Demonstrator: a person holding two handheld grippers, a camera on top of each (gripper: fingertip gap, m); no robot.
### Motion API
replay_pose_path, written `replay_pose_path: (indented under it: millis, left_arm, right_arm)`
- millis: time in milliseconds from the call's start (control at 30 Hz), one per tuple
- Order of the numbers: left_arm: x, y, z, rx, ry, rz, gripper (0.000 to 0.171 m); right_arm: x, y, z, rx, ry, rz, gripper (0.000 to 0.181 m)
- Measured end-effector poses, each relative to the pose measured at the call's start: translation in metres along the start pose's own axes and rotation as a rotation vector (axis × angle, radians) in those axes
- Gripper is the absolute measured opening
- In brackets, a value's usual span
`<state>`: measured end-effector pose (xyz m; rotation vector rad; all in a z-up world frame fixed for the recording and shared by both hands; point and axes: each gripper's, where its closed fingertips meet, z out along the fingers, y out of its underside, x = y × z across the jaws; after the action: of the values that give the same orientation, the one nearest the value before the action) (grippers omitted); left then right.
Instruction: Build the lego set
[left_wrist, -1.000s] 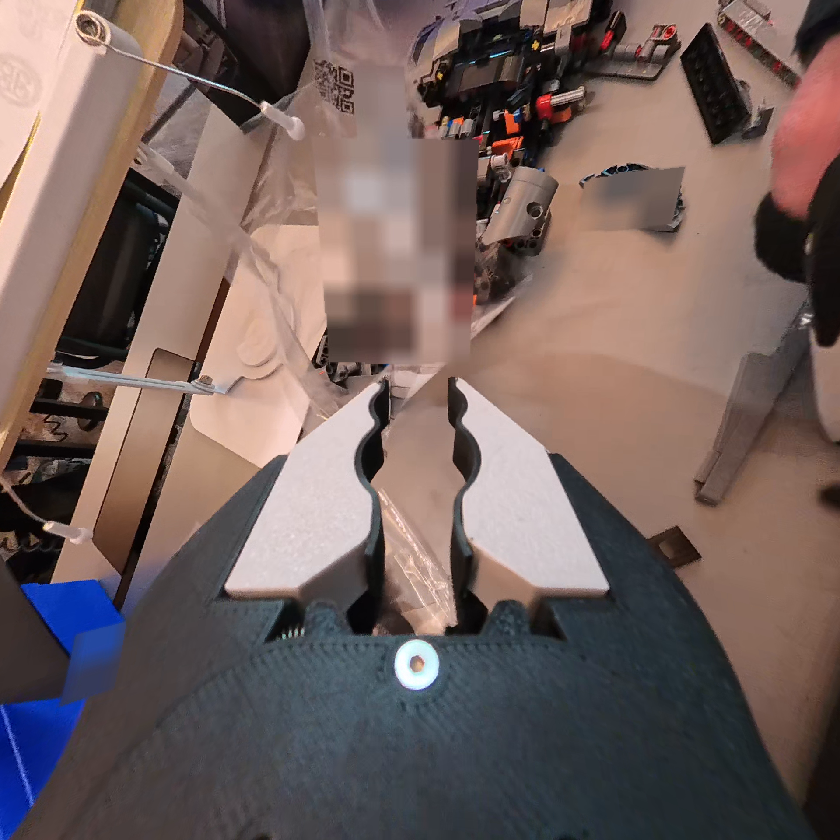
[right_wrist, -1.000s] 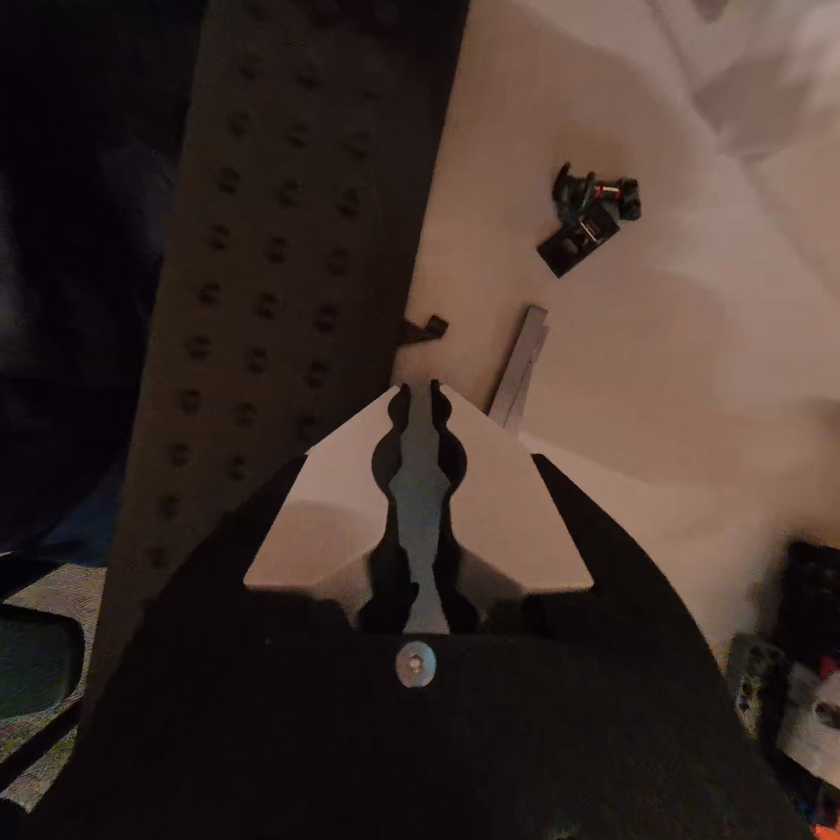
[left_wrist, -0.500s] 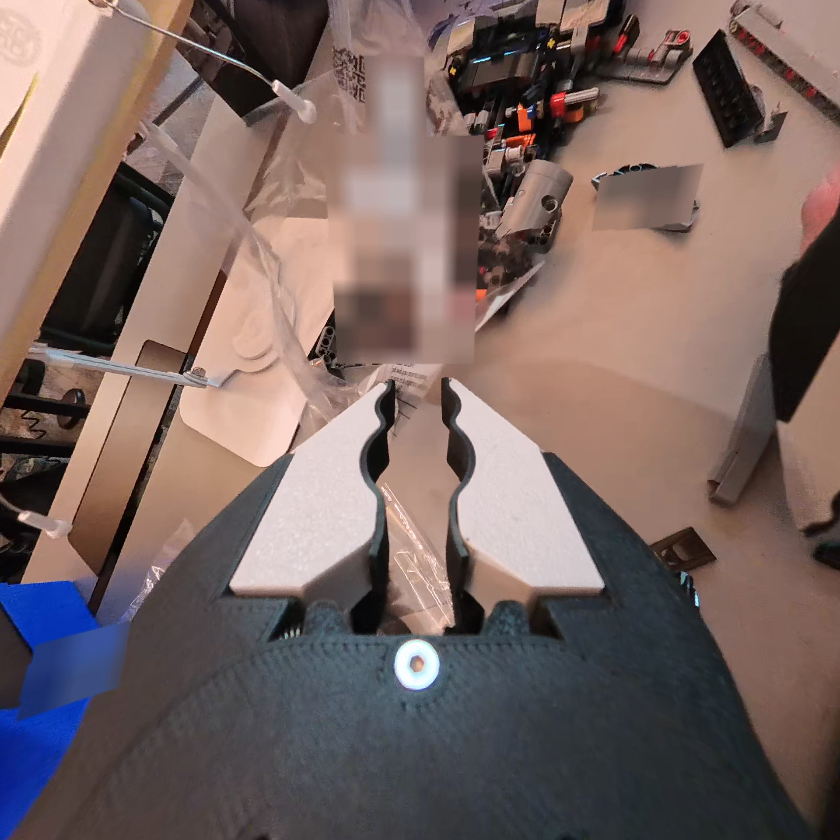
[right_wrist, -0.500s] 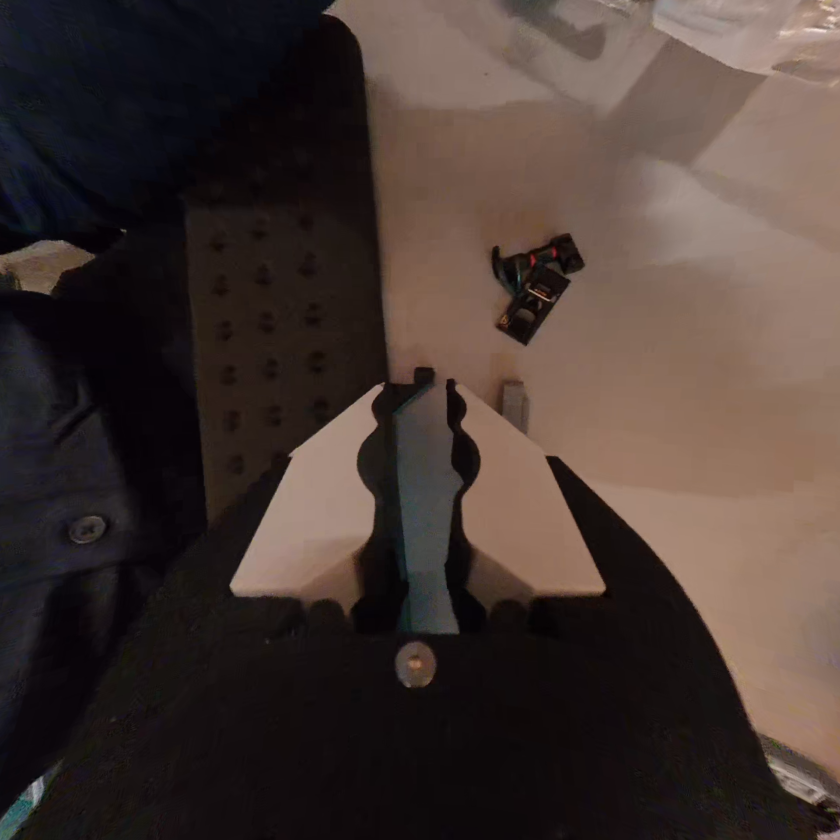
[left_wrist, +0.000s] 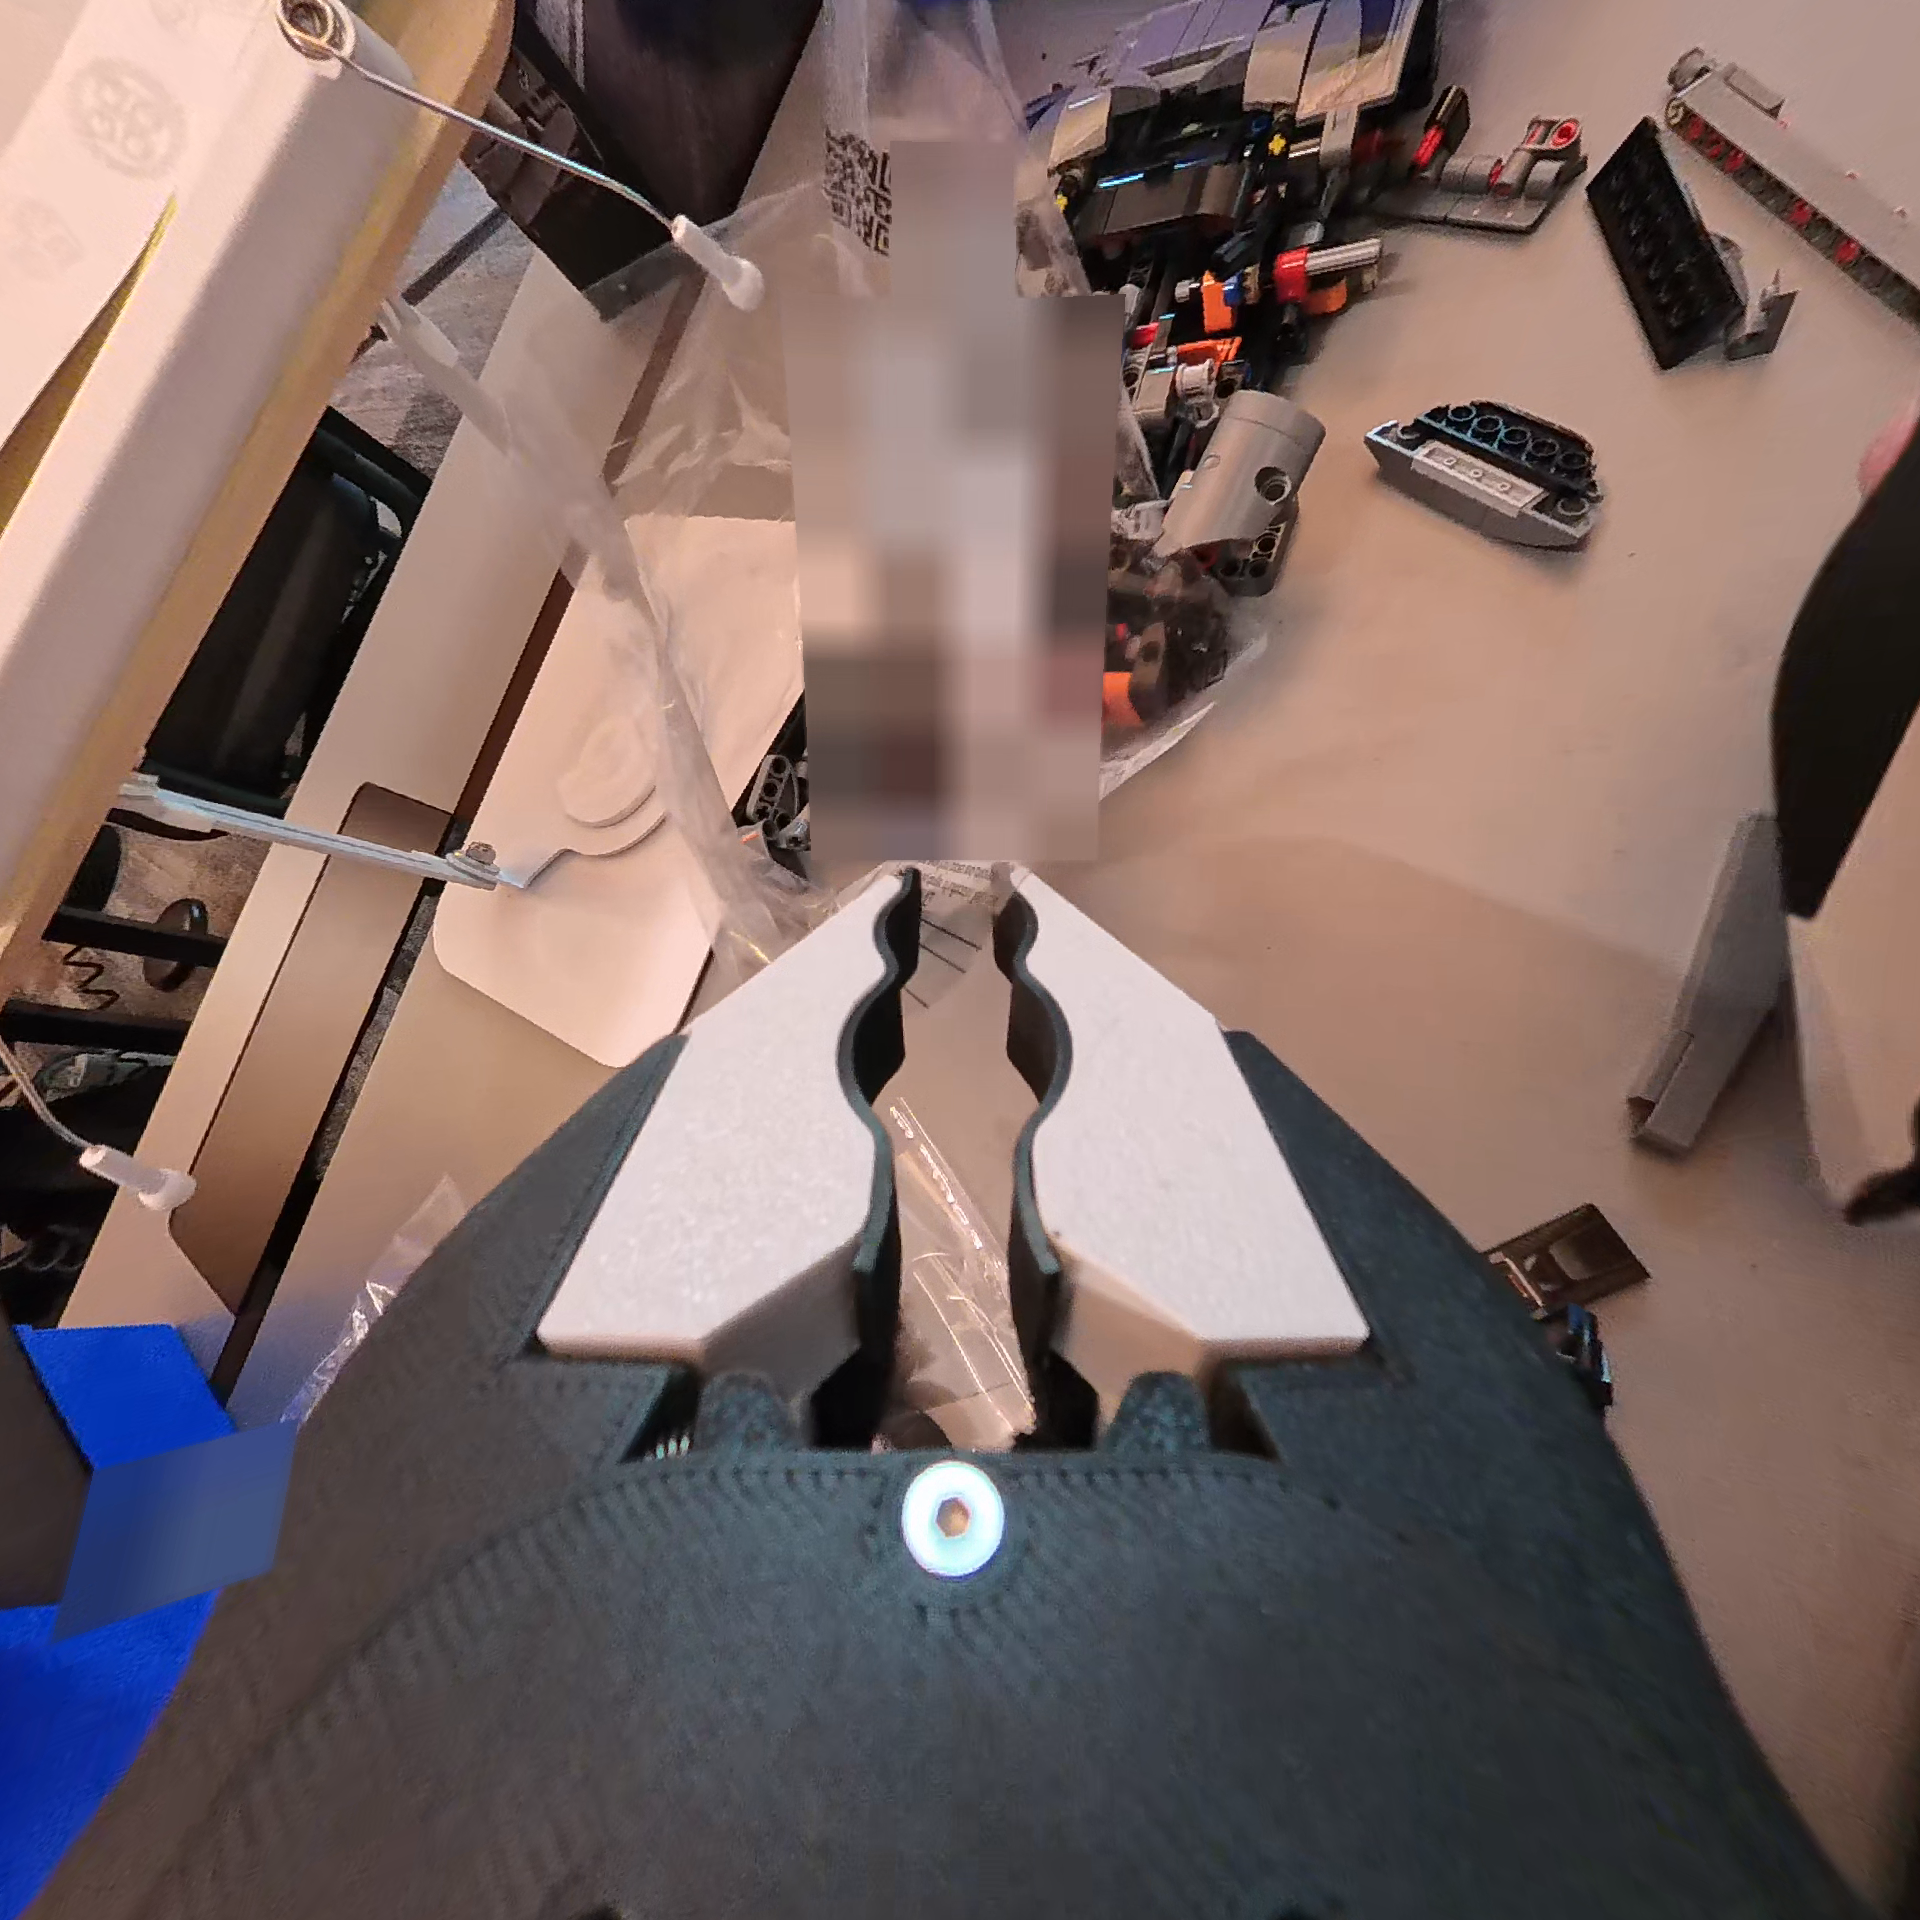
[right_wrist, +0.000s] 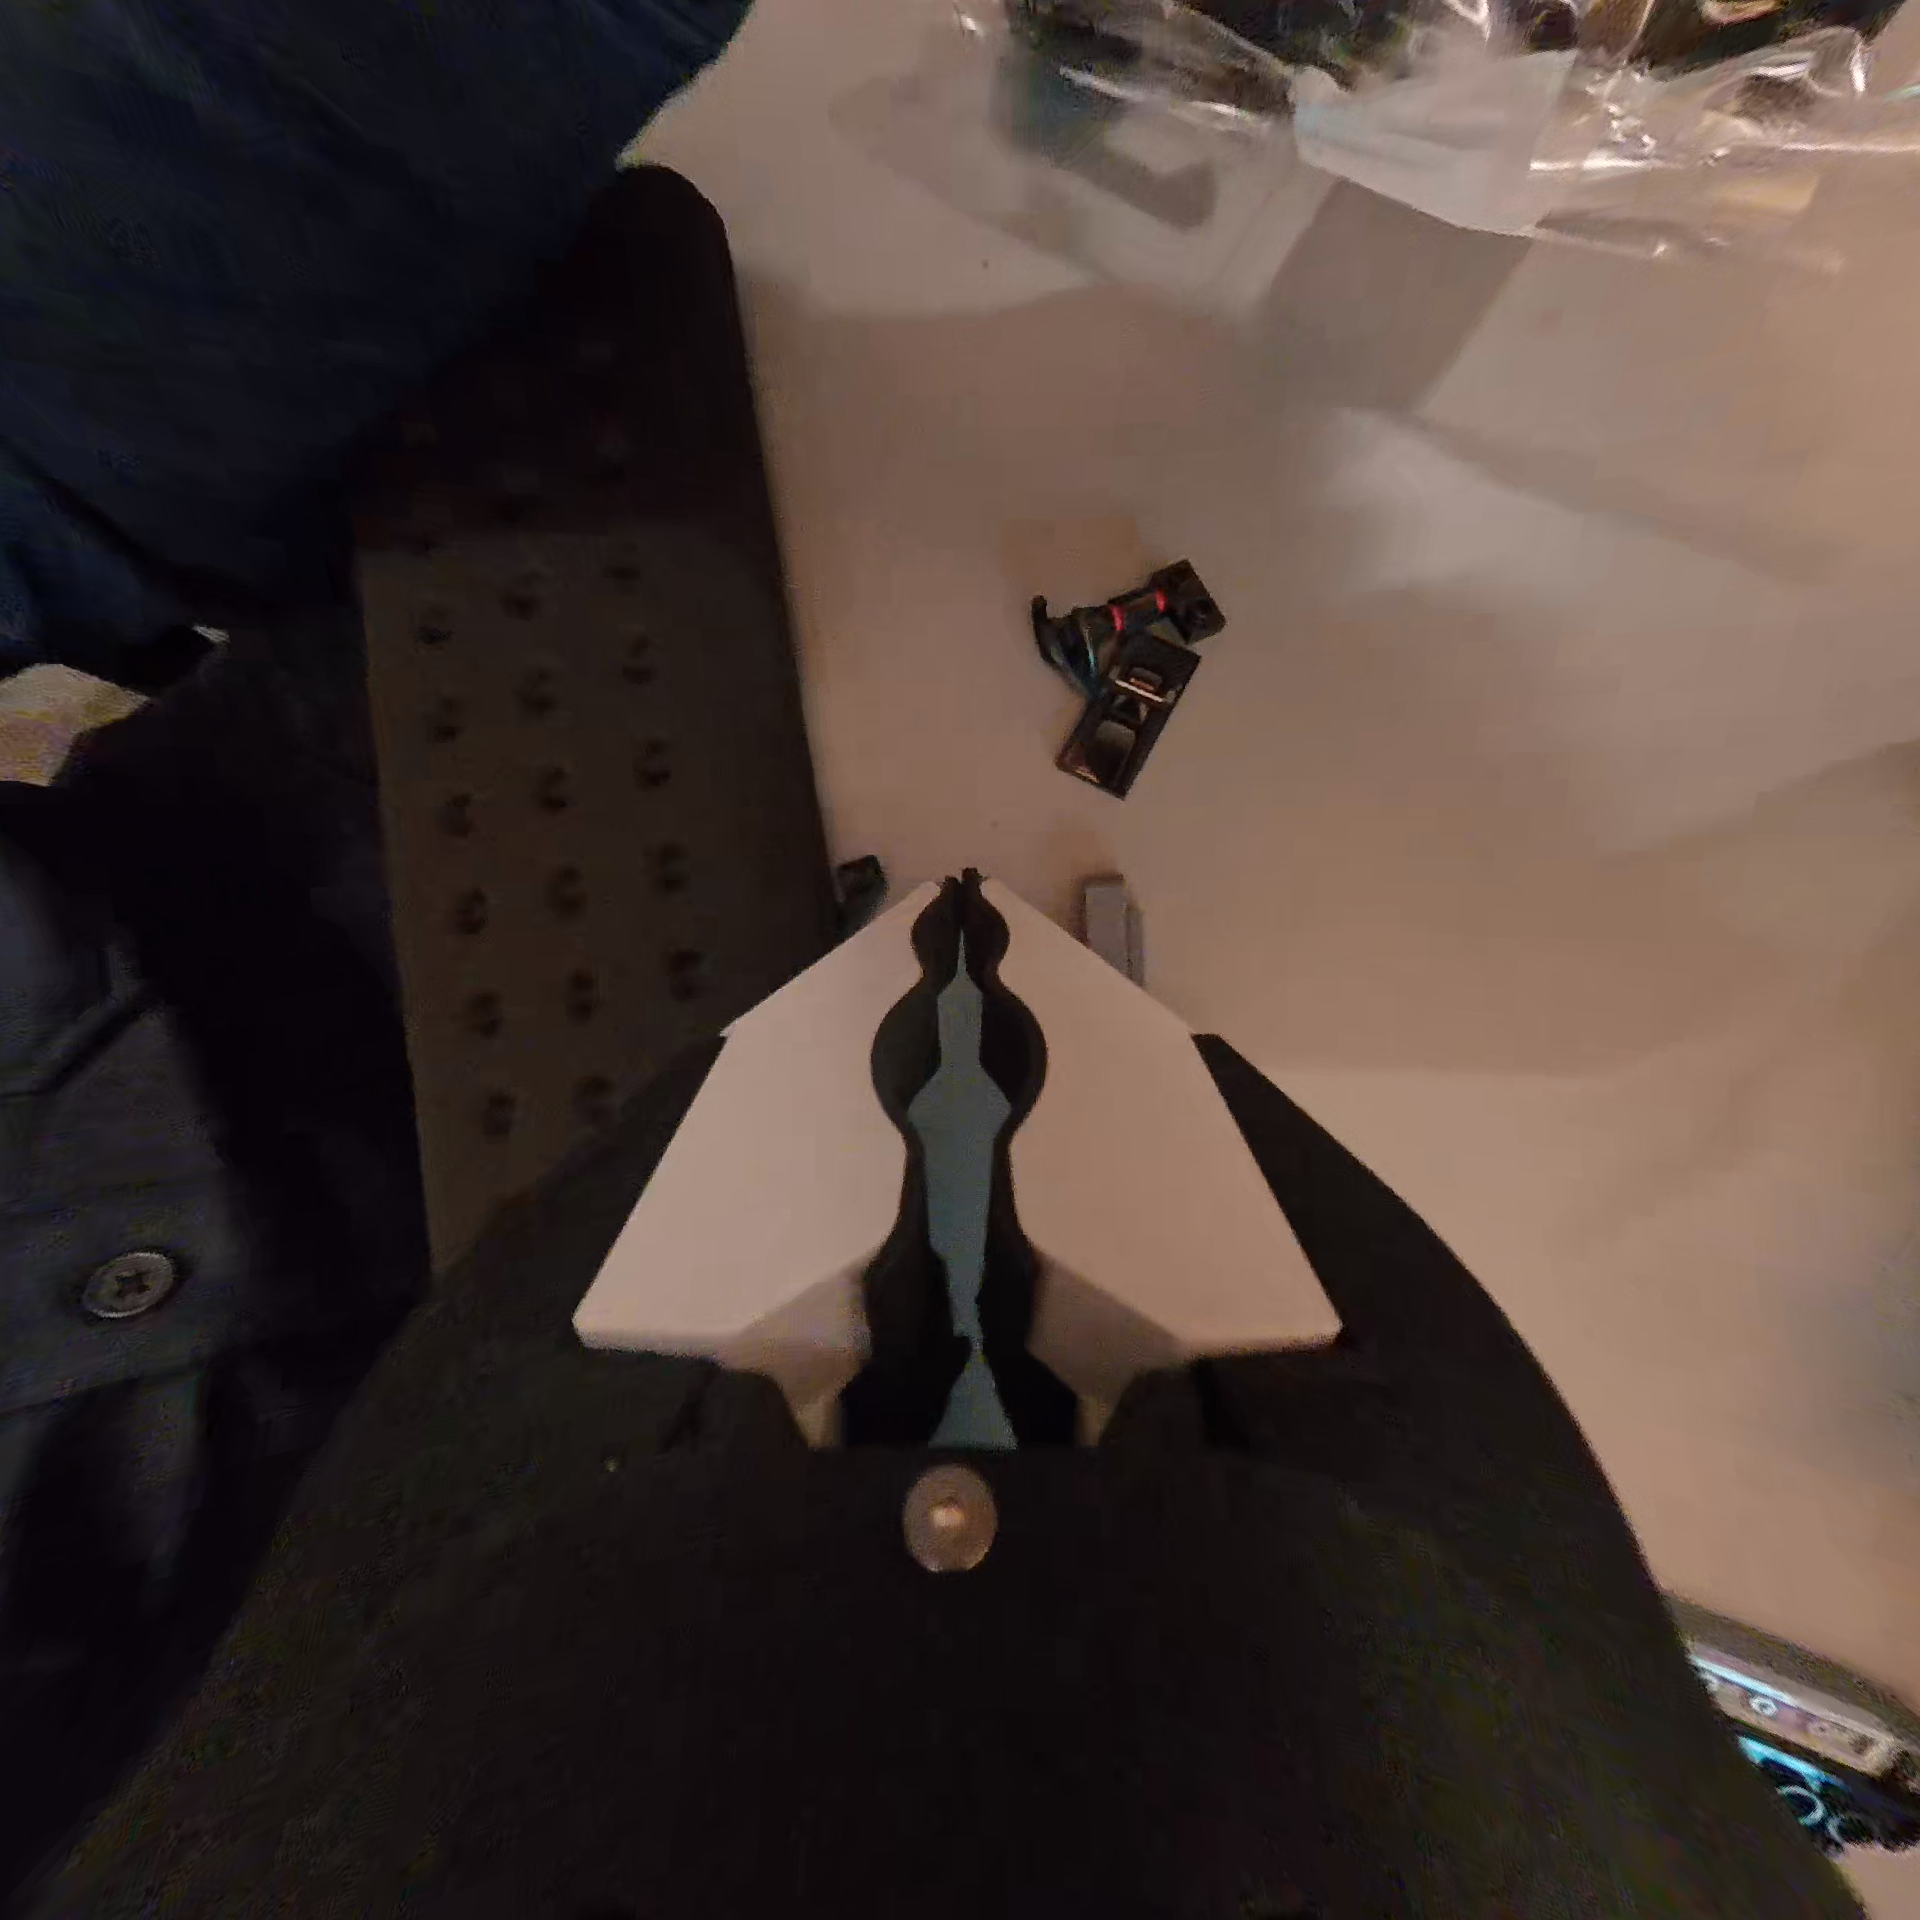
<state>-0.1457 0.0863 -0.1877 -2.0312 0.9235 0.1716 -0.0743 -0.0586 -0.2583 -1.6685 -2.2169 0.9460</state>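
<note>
Left wrist view, plastic bag (left_wrist: 717, 436), Lego parts (left_wrist: 1195, 623) inside

A blue box (left_wrist: 62, 1621) sits lower left; a metal rod (left_wrist: 312, 831) crosses left of centre; dark buttoned clothing (right_wrist: 114, 1195) fills the left edge

Left wrist view bright and warm-toned, crisp up close, straight edges bowed at the frame's rim, glare on the crinkled clear plastic bag (left_wrist: 665, 582), right wrist view dim, grainy, soft shadows across the pale beige tabletop (right_wrist: 1455, 935), corners nearly black.
</note>
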Motion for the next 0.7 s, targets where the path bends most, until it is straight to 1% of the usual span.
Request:
replay_pose_path:
  millis: [33,67,100,167,300,333,367,433,500,533,567,600,633,667,700]
  left_arm:
    - [0.000,0.000,0.000,-0.001,0.002,0.000,0.010]
    - [0.001,0.000,0.001,-0.001,0.004,-0.001,0.010]
    - [0.001,0.000,0.001,-0.001,0.005,0.001,0.010]
    - [0.001,0.000,0.001,-0.003,0.005,0.004,0.010]
    - [0.001,0.000,0.000,0.000,0.007,0.005,0.010]
    - [0.001,0.000,0.000,0.002,0.008,0.004,0.010]
    - [0.001,0.000,0.000,0.004,0.010,0.003,0.010]
    - [0.002,0.000,0.000,0.003,0.009,0.006,0.010]
    - [0.002,0.000,0.000,0.003,0.009,0.007,0.010]
    - [0.001,0.000,0.000,0.003,0.008,0.006,0.010]
    - [0.001,0.000,0.000,0.003,0.007,0.006,0.010]
    - [0.001,0.000,-0.001,0.005,0.008,0.004,0.010]
    - [0.001,0.000,-0.001,0.006,0.009,0.003,0.010]
    - [0.001,0.000,-0.001,0.007,0.010,0.003,0.010]
    - [0.001,0.000,0.000,0.007,0.012,0.003,0.010]
  right_arm:
    - [-0.004,-0.002,0.000,0.003,-0.028,0.012,0.004]
    - [-0.006,-0.002,0.001,-0.010,-0.043,0.017,0.013]
    - [-0.008,0.000,0.005,-0.030,-0.046,0.010,0.017]
    - [-0.010,0.005,0.013,-0.066,-0.038,-0.010,0.019]
    - [-0.015,0.005,0.015,-0.073,-0.057,-0.033,0.003]
    - [-0.011,0.008,0.015,-0.097,-0.021,-0.051,0.005]
    - [-0.004,0.011,0.015,-0.120,0.029,-0.080,0.000]
    - [0.003,0.009,0.015,-0.107,0.068,-0.107,0.000]
    - [0.019,0.009,0.011,-0.112,0.146,-0.112,0.000]
    - [0.019,0.010,0.010,-0.117,0.130,-0.114,0.000]
    - [0.010,0.007,0.009,-0.099,0.059,-0.096,0.003]
    - [-0.001,0.004,0.009,-0.074,-0.031,-0.069,0.016]
    - [-0.010,0.005,0.008,-0.073,-0.100,-0.049,0.022]
    - [-0.010,0.007,0.009,-0.090,-0.103,-0.048,0.018]
    - [-0.007,0.009,0.011,-0.111,-0.082,-0.060,0.021]
